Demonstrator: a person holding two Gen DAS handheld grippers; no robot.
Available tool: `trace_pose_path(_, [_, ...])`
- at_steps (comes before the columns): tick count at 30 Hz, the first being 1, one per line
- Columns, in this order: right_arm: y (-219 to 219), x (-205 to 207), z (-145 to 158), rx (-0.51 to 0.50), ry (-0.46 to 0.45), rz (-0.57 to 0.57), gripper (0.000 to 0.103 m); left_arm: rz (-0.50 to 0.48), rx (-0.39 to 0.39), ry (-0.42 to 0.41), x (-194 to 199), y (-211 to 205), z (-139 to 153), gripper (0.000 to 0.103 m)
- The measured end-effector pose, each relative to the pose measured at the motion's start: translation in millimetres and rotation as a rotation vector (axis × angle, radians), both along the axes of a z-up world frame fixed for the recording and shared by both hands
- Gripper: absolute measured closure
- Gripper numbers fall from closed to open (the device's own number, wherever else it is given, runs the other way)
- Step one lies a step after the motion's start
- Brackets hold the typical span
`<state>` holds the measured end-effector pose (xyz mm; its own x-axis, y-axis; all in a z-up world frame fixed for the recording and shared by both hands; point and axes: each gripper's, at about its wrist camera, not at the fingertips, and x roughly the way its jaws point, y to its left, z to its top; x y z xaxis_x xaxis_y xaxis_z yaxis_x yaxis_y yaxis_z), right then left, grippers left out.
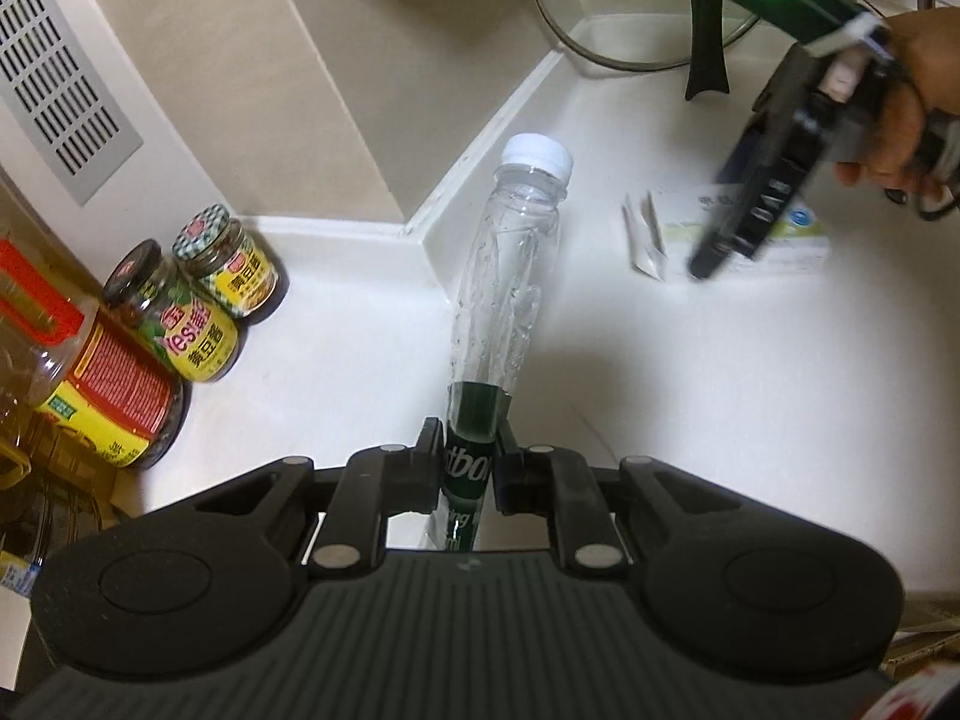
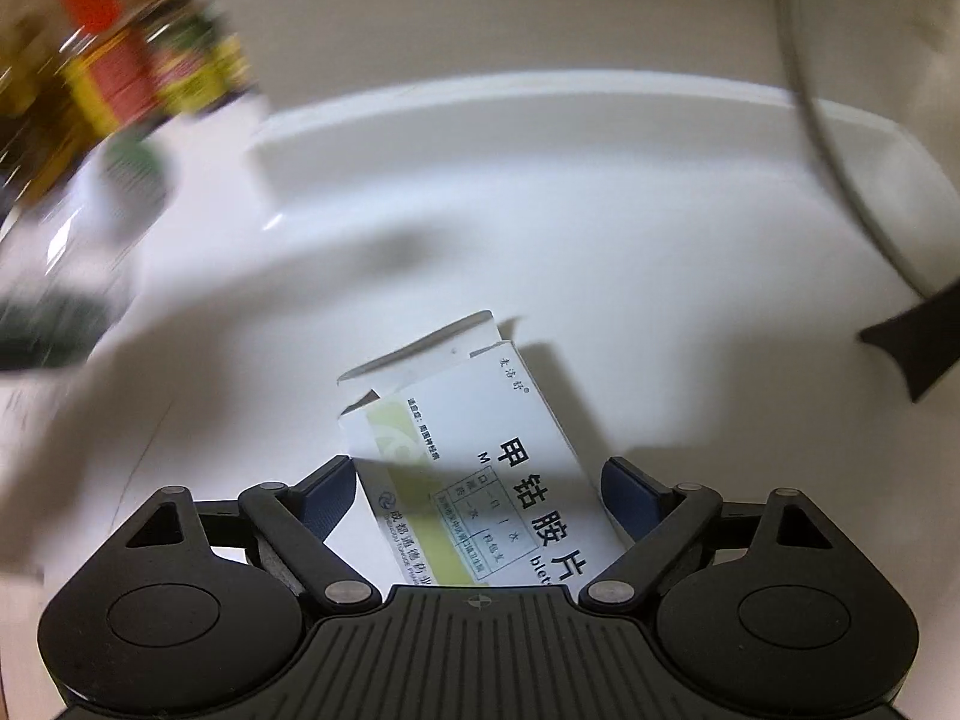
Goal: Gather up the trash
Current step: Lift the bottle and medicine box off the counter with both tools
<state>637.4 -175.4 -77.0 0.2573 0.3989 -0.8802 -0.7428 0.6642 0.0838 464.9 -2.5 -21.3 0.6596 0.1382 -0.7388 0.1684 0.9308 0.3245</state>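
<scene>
Left gripper (image 1: 467, 462) clamps the empty bottle (image 1: 510, 276) by its labelled end, freeing the right gripper (image 2: 480, 492), jaws wide, to straddle the carton (image 2: 474, 468) lying on the counter (image 2: 690, 300).

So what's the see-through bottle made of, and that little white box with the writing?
The bottle looks like thin clear plastic: you see through it, its sides are crinkly, and it has a white cap and a dark green label. The box looks like thin, smooth printed cardboard: flat sides, sharp folds, and an end flap standing open.
</scene>
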Motion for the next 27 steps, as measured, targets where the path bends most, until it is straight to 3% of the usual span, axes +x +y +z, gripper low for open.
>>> trace_pose_path(6, [6.0, -16.3, -11.1, -0.115, -0.029, 0.225, 0.012, 0.005, -0.014, 0.014, -13.0, 5.7, -0.7, 0.089])
trace_pose_path(9, [3.9, -23.8, -14.5, -0.136, -0.028, 0.281, 0.013, 0.003, -0.02, 0.021, -16.8, 7.9, -0.5, 0.089])
trace_pose_path(11, [-0.6, -23.7, -13.3, -0.125, -0.016, 0.272, 0.016, 0.001, -0.026, 0.026, -18.0, 9.7, -0.6, 0.089])
trace_pose_path(14, [-3.8, -27.2, -10.1, -0.085, 0.001, 0.229, 0.032, 0.0, -0.031, 0.039, -17.9, 10.7, -1.1, 0.09])
trace_pose_path(27, [8.2, -48.5, -3.9, 0.007, -0.011, 0.143, 0.032, 0.04, -0.11, 0.143, -1.4, 26.7, -14.0, 0.085])
